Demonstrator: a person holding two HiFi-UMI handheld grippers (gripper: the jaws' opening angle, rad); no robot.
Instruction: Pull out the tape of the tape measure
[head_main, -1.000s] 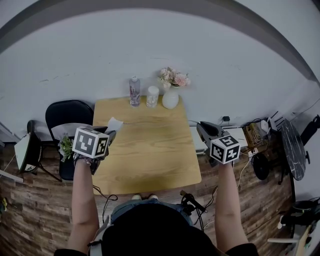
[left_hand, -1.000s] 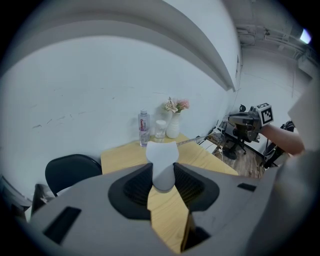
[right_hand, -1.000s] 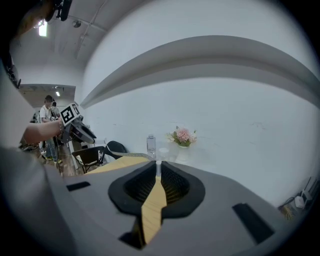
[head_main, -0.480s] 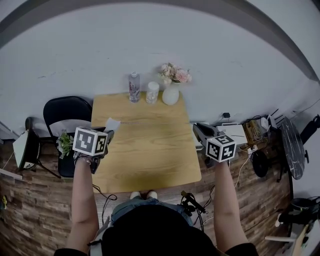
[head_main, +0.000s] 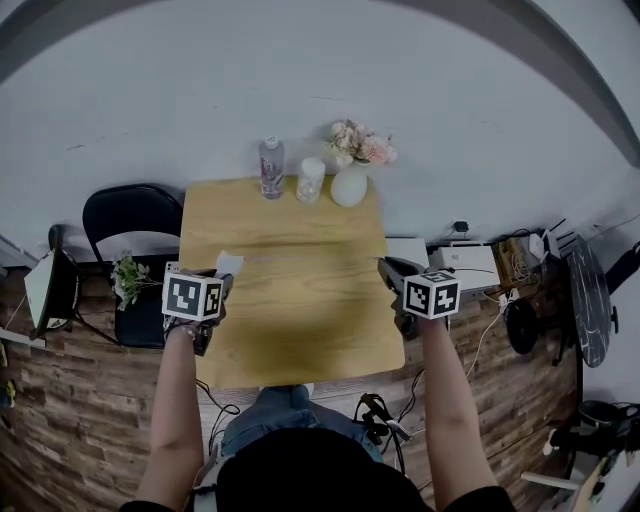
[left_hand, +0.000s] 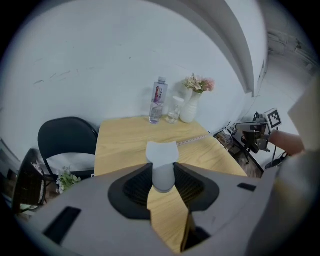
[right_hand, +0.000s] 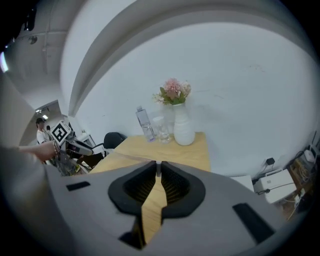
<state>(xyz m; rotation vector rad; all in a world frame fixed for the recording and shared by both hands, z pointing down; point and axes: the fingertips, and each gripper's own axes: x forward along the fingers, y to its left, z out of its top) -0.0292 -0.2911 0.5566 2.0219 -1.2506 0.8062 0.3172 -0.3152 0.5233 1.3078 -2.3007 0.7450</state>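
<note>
The tape measure's pale grey case sits between the jaws of my left gripper, which is shut on it. In the head view that case is at the wooden table's left edge, ahead of the left gripper. The thin tape runs across the table to my right gripper at the right edge. In the right gripper view the jaws of the right gripper are shut on the tape's end, and the tape leads off to the left.
A clear water bottle, a glass cup and a white vase of pink flowers stand along the table's far edge by the wall. A black chair and a small plant are left of the table. Boxes and cables lie to the right.
My right gripper has drifted left, up to the table's right edge. The left gripper has shifted slightly right and nearer. Both grips look the same.
</note>
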